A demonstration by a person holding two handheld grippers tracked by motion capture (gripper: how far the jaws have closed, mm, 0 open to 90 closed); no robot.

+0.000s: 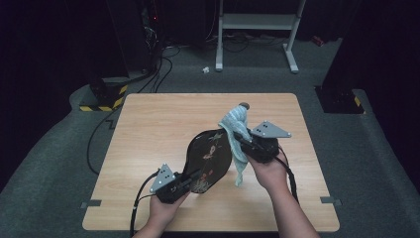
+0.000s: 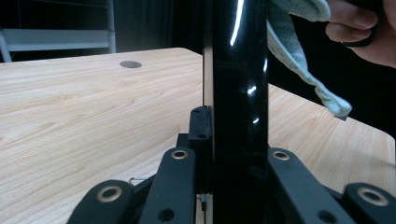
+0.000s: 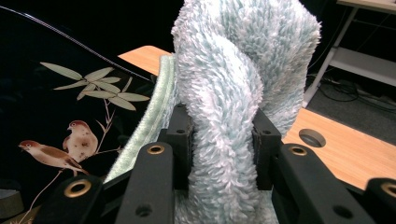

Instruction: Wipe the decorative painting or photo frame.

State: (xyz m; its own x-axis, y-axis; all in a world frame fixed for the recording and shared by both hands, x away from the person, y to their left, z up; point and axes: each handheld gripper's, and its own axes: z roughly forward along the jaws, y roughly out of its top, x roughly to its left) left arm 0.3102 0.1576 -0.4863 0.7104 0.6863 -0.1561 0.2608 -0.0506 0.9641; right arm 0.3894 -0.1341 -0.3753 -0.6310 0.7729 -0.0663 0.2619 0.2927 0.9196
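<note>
- Black lacquer tray (image 1: 208, 158) held on edge above table (image 1: 148, 129) centre; nothing in it.
- L gripper (image 1: 185, 182) clamped tight on tray's near rim.
- R gripper (image 1: 241, 136) by tray's far right rim, jaws pinched on pale-blue cloth (image 1: 236, 124); cloth touching tray.
- R gripper view: birds & bamboo (image 3: 79, 116) painted on tray.
- L gripper view: tray edge-on, glossy back (image 2: 238, 93).

Light wooden table (image 1: 148, 129), grommet hole at far edge; white metal stand (image 1: 257, 22) beyond; grey carpet (image 1: 366, 163).
</note>
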